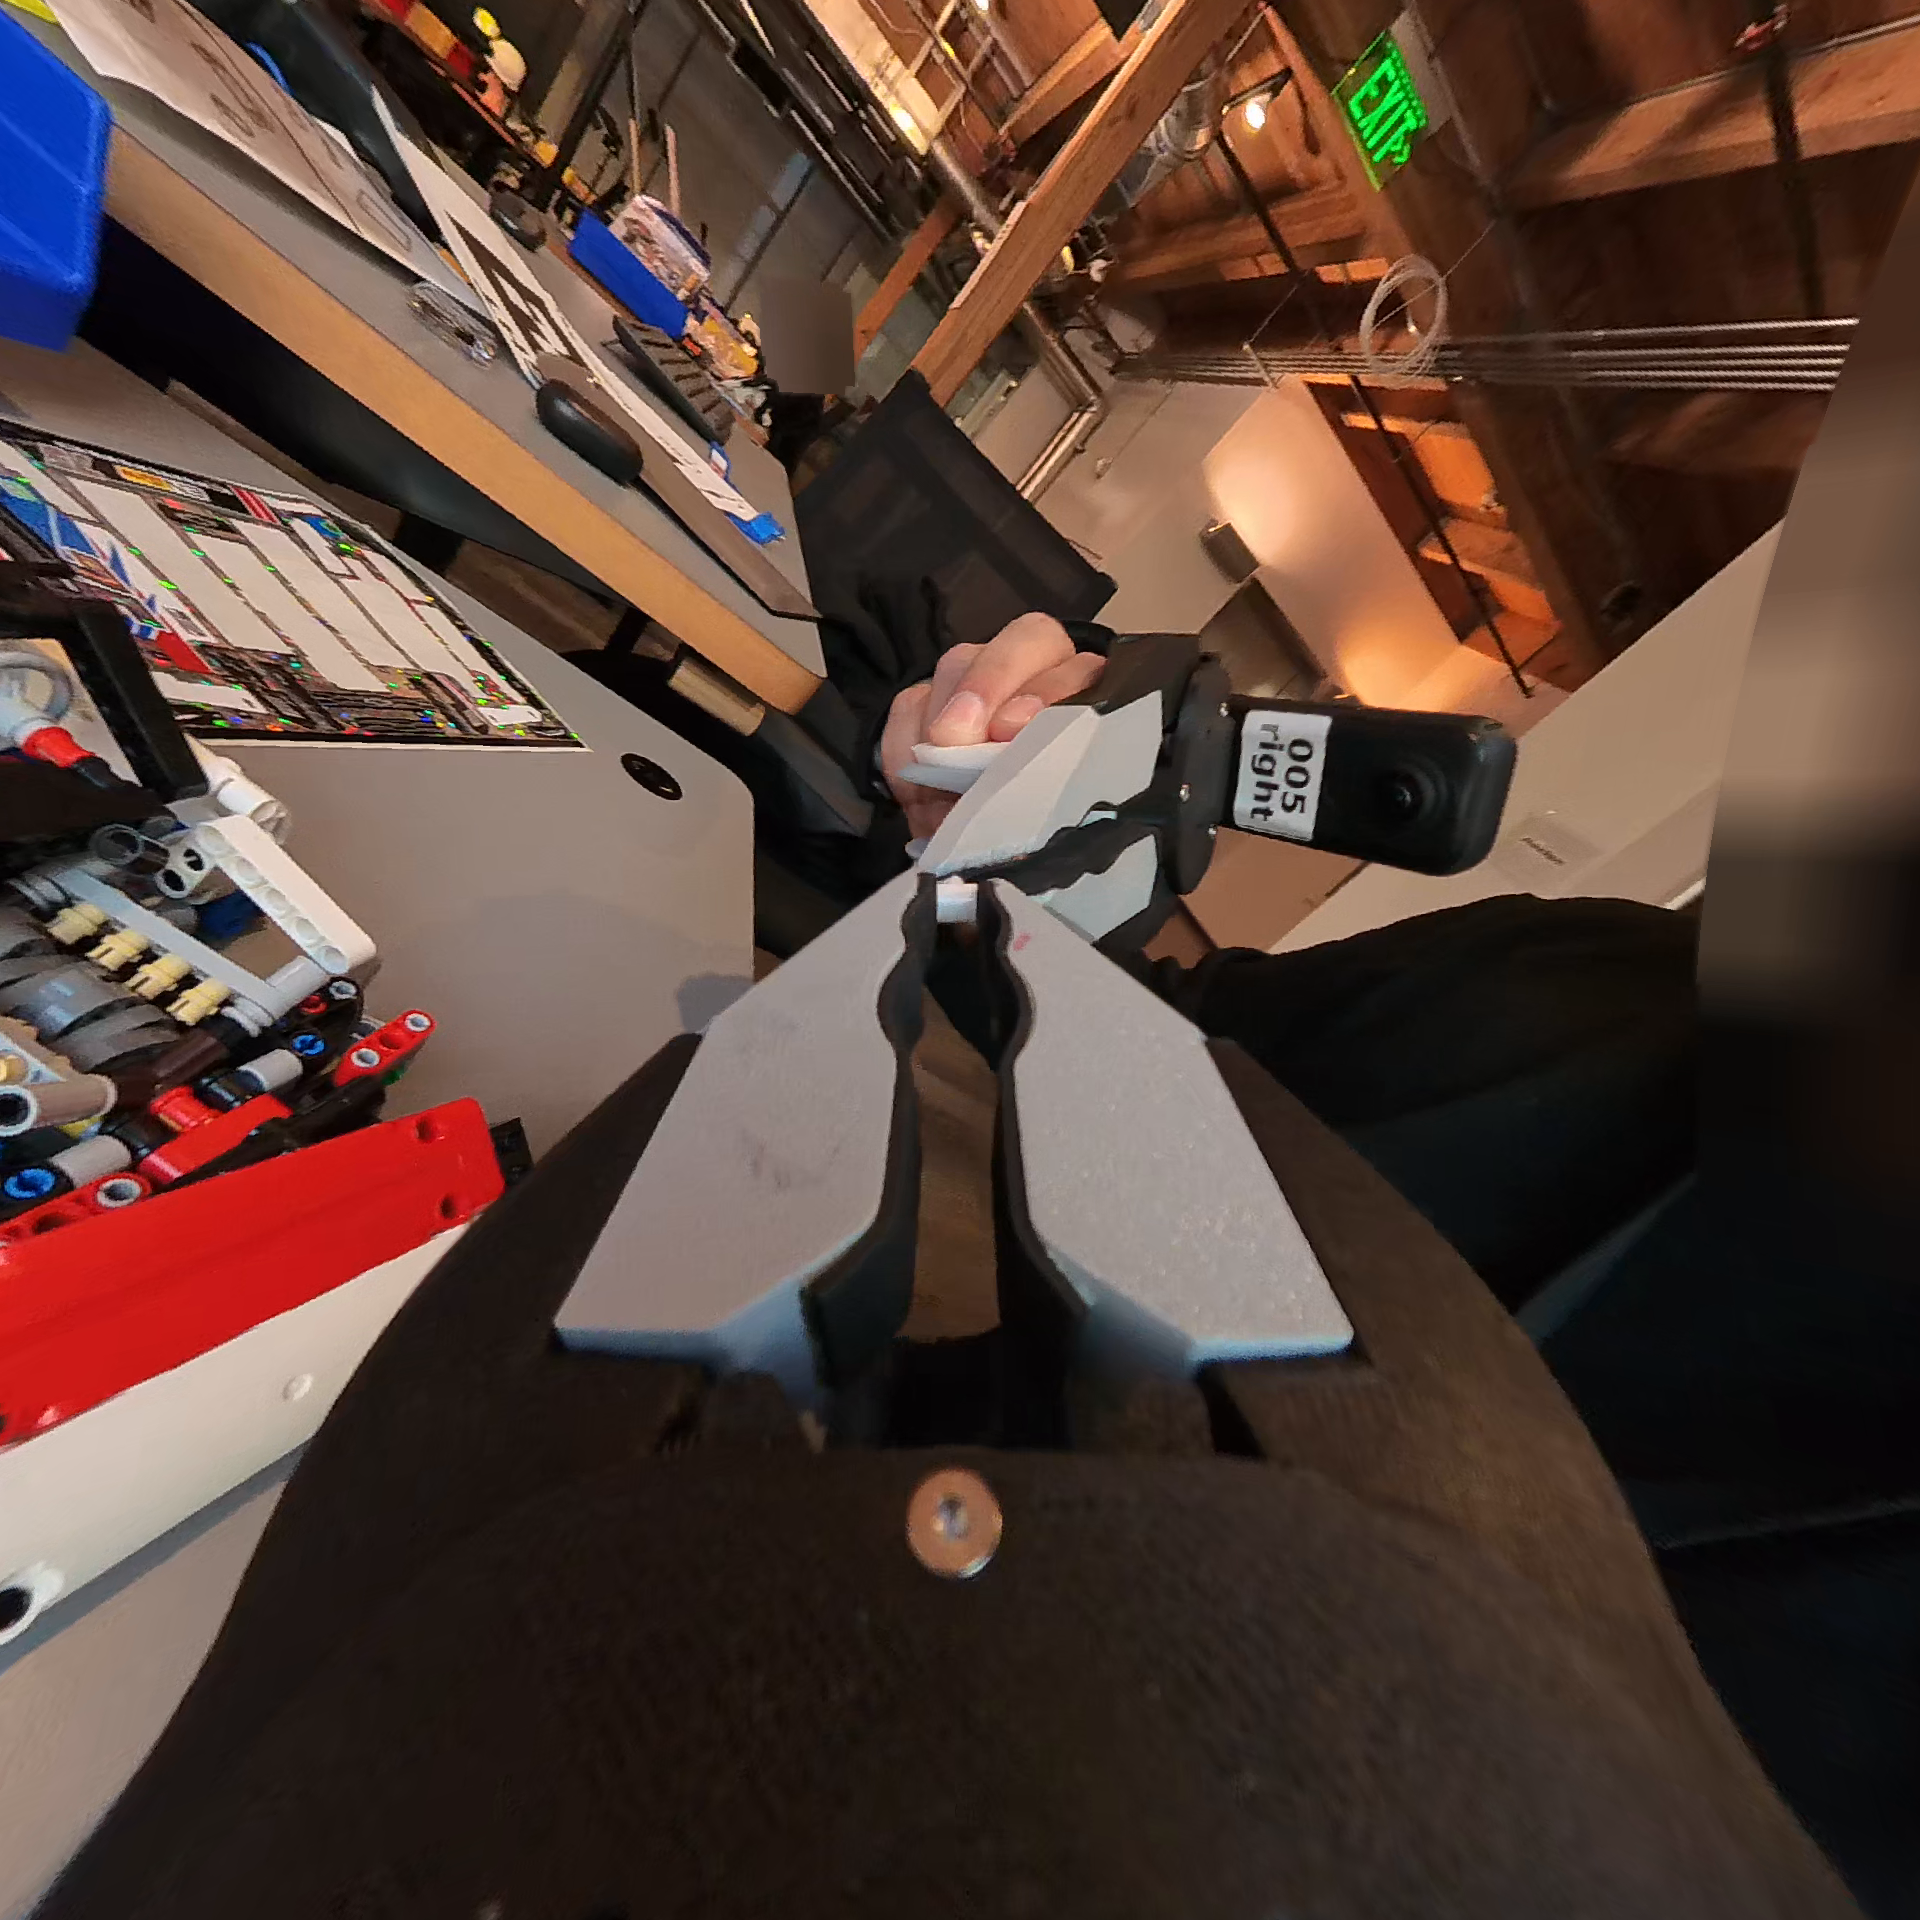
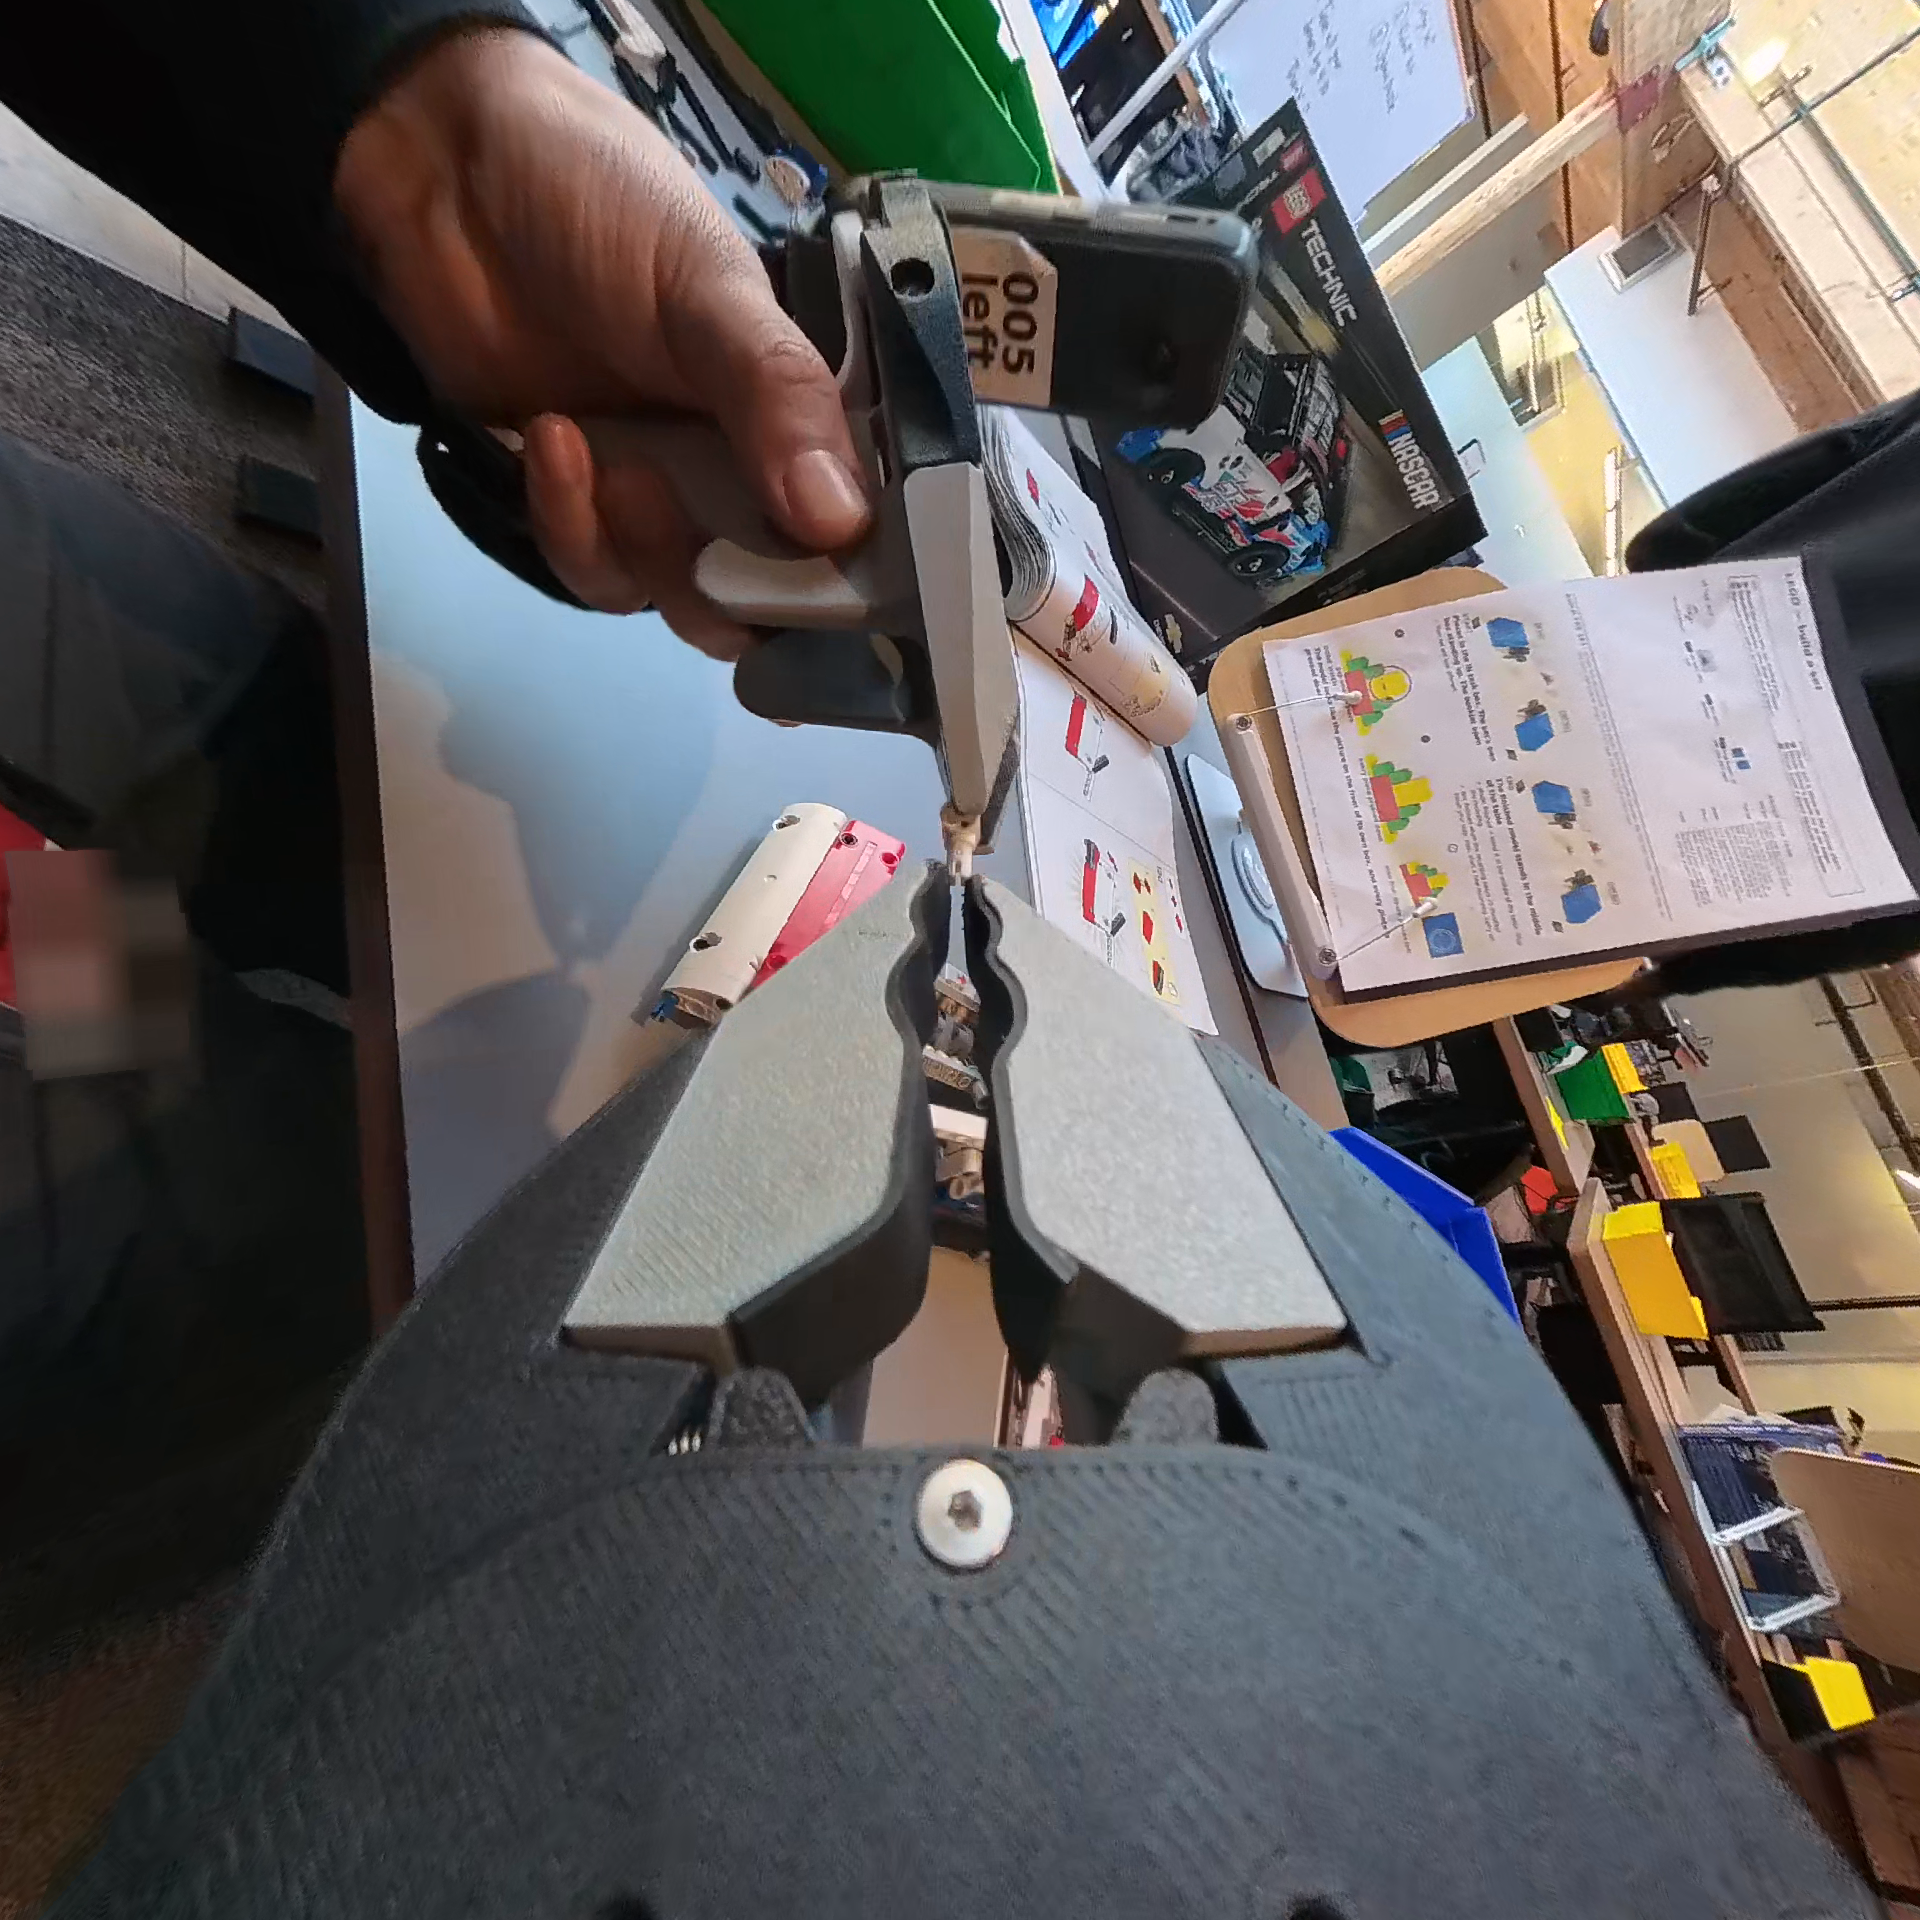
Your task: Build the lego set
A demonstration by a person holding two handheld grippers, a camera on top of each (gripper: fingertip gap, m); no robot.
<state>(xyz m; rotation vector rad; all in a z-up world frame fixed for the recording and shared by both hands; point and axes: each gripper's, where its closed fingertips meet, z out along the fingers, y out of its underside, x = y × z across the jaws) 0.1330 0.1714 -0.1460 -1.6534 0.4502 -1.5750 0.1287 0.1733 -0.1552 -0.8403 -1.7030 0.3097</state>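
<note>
My left gripper (image 1: pixel 954 906) is shut on a small white Lego piece (image 1: pixel 958 902) at its fingertips. My right gripper (image 1: pixel 940 875) comes in from the right and meets the same spot tip to tip. In the right wrist view my right gripper (image 2: pixel 956 885) is shut on a small pale pin (image 2: pixel 958 854), and the left gripper (image 2: pixel 966 816) pinches it from above. I cannot tell whether this is one piece or two joined. The partly built Lego model (image 1: pixel 156 1029) with a red and white panel (image 1: pixel 239 1247) lies on the table at the left.
A hand holds each gripper. A loose red and white panel (image 2: pixel 779 914) lies on the grey table (image 2: pixel 582 727). The open instruction booklet (image 2: pixel 1101 831), the Lego box (image 2: pixel 1299 416) and a clipboard with a printed sheet (image 2: pixel 1558 779) are behind. A blue bin (image 1: pixel 42 177) stands far left. Only a small space, under 4 cm, lies between the two pairs of fingers.
</note>
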